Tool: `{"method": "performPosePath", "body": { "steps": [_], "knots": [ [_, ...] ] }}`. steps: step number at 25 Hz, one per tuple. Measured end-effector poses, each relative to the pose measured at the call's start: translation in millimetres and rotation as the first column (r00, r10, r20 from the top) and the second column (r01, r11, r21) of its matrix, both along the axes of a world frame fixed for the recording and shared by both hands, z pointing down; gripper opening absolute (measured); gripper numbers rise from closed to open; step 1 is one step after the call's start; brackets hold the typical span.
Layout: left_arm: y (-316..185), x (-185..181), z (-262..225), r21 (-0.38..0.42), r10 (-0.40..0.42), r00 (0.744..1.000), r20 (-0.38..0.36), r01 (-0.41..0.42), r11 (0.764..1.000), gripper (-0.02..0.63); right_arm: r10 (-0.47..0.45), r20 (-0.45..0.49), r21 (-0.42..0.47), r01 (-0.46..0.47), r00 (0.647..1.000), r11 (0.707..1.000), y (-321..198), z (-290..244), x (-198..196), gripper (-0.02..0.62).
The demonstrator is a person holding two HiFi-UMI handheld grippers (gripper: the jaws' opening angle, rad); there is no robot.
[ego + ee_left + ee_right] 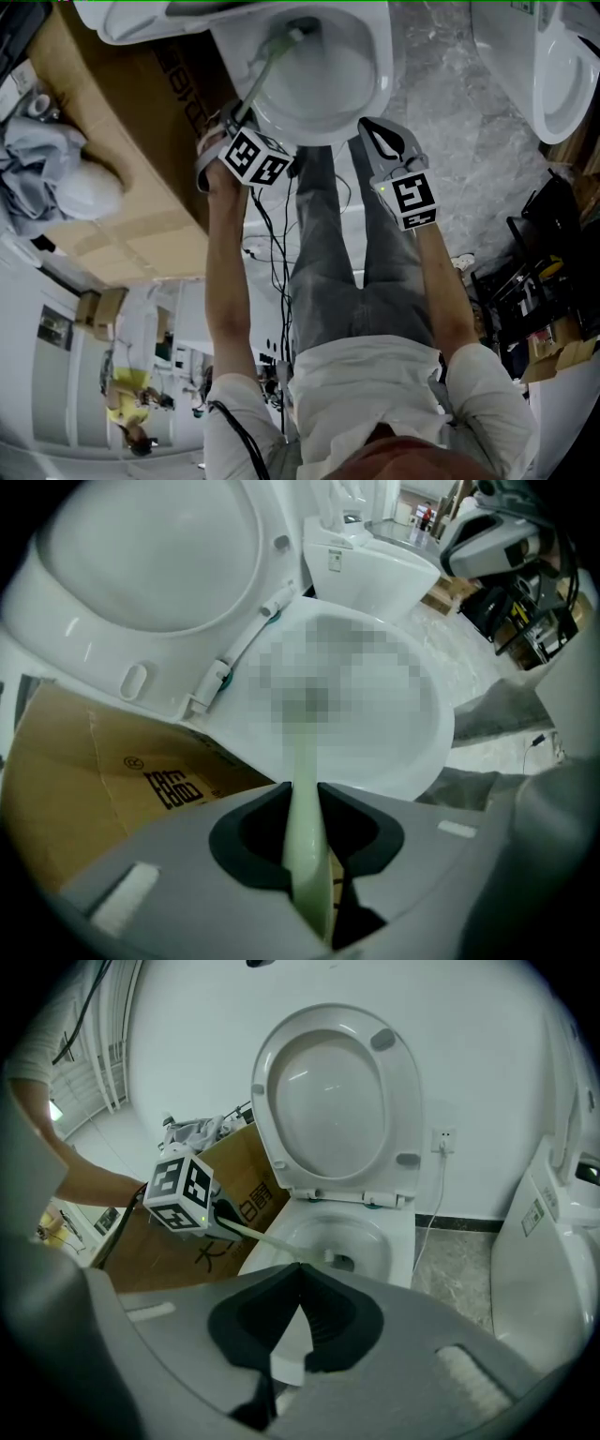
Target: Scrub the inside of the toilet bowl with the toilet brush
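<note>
Holding pale green plastic toilet brush point(267, 66) in my left gripper point(232, 120), jaws clamped on handle near its end. Brush shaft slants over near rim of white ceramic toilet bowl point(380, 89); head down inside, beside drain hole. My right gripper point(382, 139) hovers just outside bowl's front edge, jaws pressed together, nothing between. Brown cardboard box point(103, 150) close against bowl's left side, tight there. Grey marble floor point(459, 141) open on right; second white toilet point(562, 75) well apart. White seat lid point(337, 1101) upright behind bowl.
</note>
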State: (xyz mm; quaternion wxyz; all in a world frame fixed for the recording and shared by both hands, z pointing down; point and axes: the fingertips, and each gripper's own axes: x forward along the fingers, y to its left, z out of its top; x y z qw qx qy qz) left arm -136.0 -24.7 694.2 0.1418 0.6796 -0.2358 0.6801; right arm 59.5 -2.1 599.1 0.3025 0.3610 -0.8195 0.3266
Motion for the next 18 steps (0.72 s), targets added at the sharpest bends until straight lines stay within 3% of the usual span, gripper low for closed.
{"method": "performPosePath", "body": {
  "steps": [2, 4, 9, 13, 18],
  "knots": [
    [-2.6, -0.1, -4.0, 0.015, -0.096, 0.995, -0.035, 0.097, 0.995, 0.104, -0.002, -0.001, 0.0, 0.002, 1.0, 1.0, -1.3, 0.1, -0.1, 0.002],
    [-1.3, 1.5, -7.2, 0.011, -0.218, 0.972, -0.083, 0.22, 0.976, 0.104, -0.007, -0.005, -0.003, 0.007, 1.0, 1.0, -1.6, 1.4, 0.5, 0.002],
    [1.8, 12.1, -10.8, -0.025, -0.487, 0.854, -0.181, 0.491, 0.871, 0.104, -0.025, -0.011, -0.007, 0.025, 1.0, 1.0, 0.5, 5.6, 0.2, 0.002],
    [-1.3, 29.0, -7.6, -0.053, -0.604, 0.771, -0.204, 0.607, 0.793, 0.104, -0.036, -0.013, -0.011, 0.036, 0.999, 0.999, 1.1, 5.8, -2.0, 0.002],
    [-9.4, 54.5, -7.4, -0.078, -0.678, 0.704, -0.211, 0.68, 0.729, 0.104, -0.053, -0.023, -0.016, 0.052, 0.998, 0.999, 4.6, 7.8, 1.5, 0.002]
  ]
}}
